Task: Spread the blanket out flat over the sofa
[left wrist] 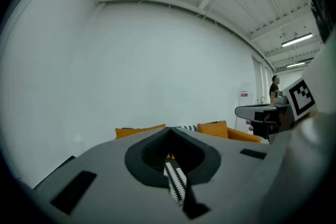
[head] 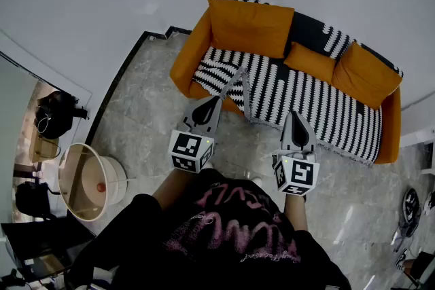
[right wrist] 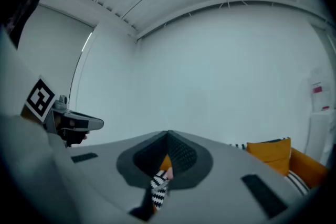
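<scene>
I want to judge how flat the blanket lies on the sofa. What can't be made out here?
- Back of the sofa: head view, cushions cover most of the blanket there.
- Hem at the left gripper and right gripper: head view, their bodies overlap it; gripper views show only a striped sliver.
- Sofa seat: both gripper views, each gripper's body hides it.
- Wrinkles: head view, too small.

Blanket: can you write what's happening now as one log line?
left gripper: shut on blanket | right gripper: shut on blanket | blanket: across sofa seat and back, left part bunched, not flat
</scene>
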`<state>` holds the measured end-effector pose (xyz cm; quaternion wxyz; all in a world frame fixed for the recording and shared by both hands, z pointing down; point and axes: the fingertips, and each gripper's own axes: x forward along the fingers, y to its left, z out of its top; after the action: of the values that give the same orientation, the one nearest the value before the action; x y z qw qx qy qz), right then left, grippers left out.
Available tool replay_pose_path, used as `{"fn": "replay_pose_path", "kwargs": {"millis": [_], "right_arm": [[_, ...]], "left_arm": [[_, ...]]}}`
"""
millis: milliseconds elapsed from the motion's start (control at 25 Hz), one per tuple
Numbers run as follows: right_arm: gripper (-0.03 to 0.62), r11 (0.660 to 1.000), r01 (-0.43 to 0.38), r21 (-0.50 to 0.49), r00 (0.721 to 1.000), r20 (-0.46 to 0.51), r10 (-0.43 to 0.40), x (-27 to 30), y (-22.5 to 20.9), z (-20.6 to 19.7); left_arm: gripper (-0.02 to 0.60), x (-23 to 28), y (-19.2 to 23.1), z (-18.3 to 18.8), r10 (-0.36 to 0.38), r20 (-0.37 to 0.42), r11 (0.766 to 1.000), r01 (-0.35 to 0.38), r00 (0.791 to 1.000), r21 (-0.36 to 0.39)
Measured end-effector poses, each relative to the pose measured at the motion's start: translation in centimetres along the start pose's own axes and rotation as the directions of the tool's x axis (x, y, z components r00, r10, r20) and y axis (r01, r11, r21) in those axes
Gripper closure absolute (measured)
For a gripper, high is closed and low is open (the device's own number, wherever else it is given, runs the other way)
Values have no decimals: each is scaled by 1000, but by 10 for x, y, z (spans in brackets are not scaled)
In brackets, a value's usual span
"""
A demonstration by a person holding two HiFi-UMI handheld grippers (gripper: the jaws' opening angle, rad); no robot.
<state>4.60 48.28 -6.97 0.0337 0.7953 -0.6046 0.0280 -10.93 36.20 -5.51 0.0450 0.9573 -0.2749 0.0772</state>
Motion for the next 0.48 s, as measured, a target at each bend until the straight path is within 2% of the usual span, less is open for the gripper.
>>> {"fn": "replay_pose_path", "kwargs": {"millis": [480], "right_arm": [[574, 1000, -7, 9, 1000, -7, 7, -2, -15, -6]], "left_arm": [[572, 7, -12, 2, 18, -3, 1000, -18, 1000, 4]]}}
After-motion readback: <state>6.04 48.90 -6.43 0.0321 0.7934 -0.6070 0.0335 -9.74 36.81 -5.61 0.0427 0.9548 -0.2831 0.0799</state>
